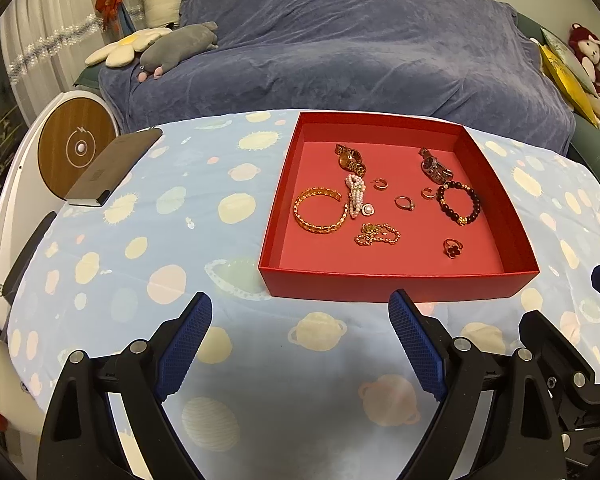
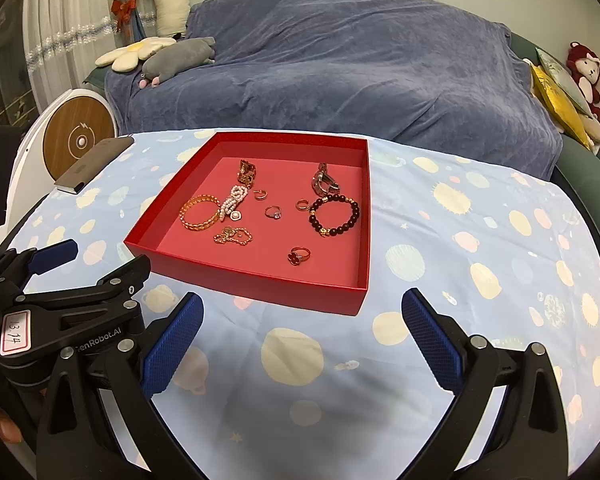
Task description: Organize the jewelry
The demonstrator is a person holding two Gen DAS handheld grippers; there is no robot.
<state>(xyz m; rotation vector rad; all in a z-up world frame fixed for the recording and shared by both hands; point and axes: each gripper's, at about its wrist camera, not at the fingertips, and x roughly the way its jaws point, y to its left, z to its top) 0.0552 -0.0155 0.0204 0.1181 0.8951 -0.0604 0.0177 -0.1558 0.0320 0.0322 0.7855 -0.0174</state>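
Observation:
A shallow red tray [image 1: 396,282] [image 2: 260,280] sits on the table and holds jewelry: a gold bangle [image 1: 320,210] [image 2: 199,212], a pearl piece [image 1: 356,196] [image 2: 232,200], a gold chain [image 1: 378,235] [image 2: 233,237], a gold watch [image 1: 350,159] [image 2: 247,171], a dark watch [image 1: 434,166] [image 2: 324,185], a dark bead bracelet [image 1: 459,203] [image 2: 334,216], several small rings [image 1: 404,202] [image 2: 274,212] and a flower ring [image 1: 453,248] [image 2: 299,256]. My left gripper [image 1: 302,308] is open and empty, in front of the tray. My right gripper [image 2: 302,308] is open and empty, in front of the tray's right corner.
A light blue planet-print cloth [image 1: 180,240] [image 2: 480,240] covers the table. A dark flat box [image 1: 112,166] [image 2: 92,164] lies at the far left. A white round device [image 1: 76,146] stands left of the table. A blue-covered sofa [image 1: 340,40] with plush toys is behind.

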